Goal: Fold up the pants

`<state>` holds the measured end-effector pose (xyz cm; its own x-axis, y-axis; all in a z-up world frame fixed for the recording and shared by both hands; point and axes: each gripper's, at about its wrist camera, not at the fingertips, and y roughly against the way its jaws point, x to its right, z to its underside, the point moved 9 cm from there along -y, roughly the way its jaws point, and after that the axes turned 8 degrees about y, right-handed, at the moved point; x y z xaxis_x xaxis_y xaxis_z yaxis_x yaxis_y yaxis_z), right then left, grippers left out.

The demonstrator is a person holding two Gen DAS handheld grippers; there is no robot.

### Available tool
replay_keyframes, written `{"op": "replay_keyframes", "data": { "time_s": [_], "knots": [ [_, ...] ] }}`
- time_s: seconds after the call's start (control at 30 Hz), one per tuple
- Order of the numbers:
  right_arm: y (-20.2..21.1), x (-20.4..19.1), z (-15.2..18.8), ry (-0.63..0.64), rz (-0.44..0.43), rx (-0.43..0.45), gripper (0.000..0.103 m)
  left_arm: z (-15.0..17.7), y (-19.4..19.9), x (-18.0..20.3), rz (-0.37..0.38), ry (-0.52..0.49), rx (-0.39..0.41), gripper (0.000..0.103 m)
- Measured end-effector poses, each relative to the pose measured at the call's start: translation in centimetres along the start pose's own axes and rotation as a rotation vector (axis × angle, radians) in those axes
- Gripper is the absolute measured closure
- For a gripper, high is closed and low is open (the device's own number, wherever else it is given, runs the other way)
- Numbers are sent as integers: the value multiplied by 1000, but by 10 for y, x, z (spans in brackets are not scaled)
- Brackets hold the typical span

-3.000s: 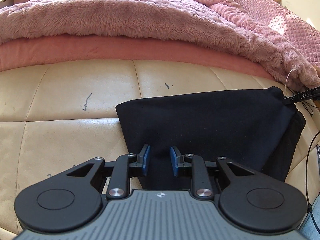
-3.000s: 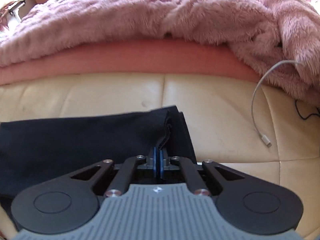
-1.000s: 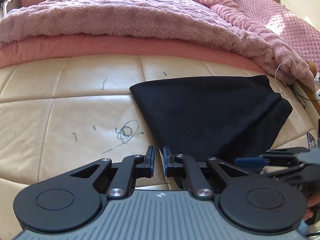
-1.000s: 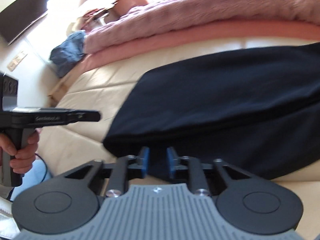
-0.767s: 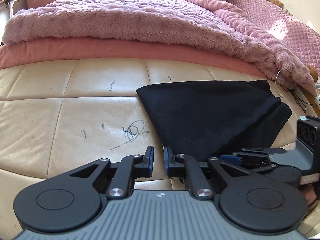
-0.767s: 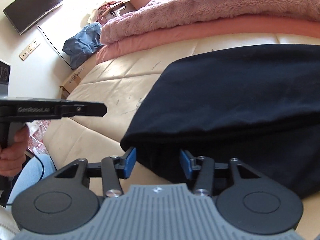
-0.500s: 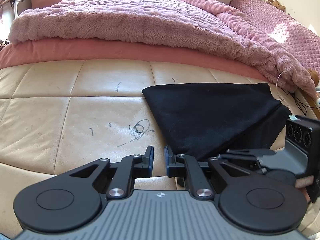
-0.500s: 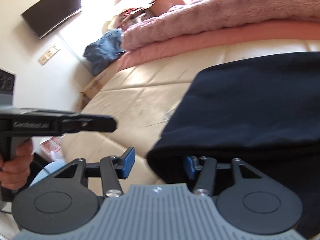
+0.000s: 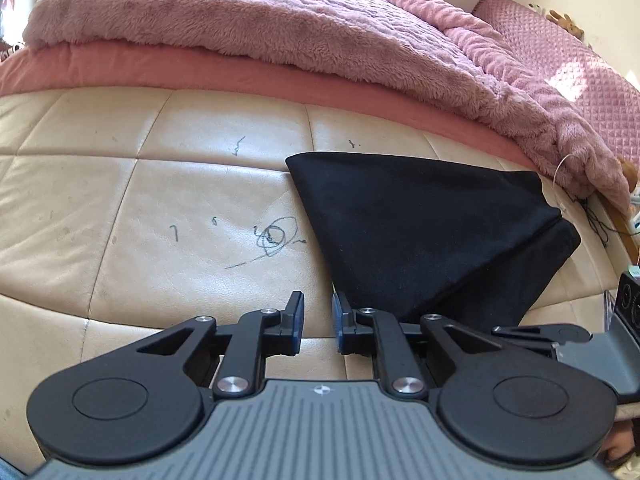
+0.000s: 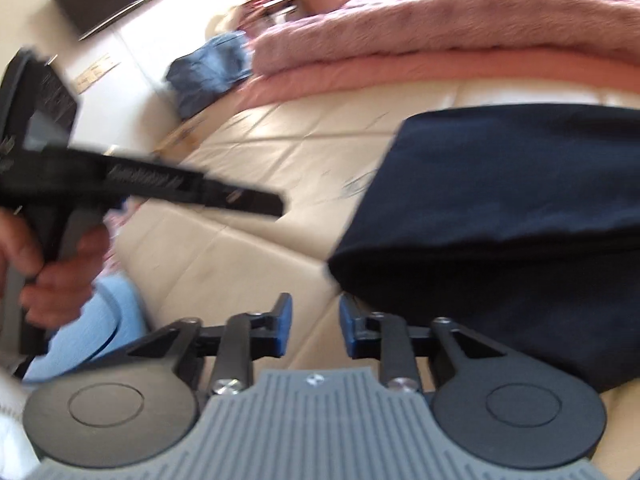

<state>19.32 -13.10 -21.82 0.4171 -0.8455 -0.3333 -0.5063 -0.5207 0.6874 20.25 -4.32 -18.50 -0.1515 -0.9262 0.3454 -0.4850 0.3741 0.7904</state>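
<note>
Grippers both empty: left gripper (image 9: 317,322) and right gripper (image 10: 315,326) hover with fingers parted, holding nothing. Beyond them, folded black fabric pants (image 9: 420,216) lie on the cream quilted leather bench (image 9: 160,208); farther, fluffy pink blanket (image 9: 240,16).

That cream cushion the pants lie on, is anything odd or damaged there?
Yes. Dark pen-like scribbles mark the cream cushion just left of the folded black pants, with smaller marks farther back. The pants' layers sit slightly askew at the right.
</note>
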Motion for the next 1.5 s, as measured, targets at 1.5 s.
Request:
{"op": "replay_keyframes", "data": {
  "time_s": [1.5],
  "knots": [
    [37, 95, -31, -76, 265, 119, 103, -19, -87, -31, 265, 595, -97, 60]
  ]
}}
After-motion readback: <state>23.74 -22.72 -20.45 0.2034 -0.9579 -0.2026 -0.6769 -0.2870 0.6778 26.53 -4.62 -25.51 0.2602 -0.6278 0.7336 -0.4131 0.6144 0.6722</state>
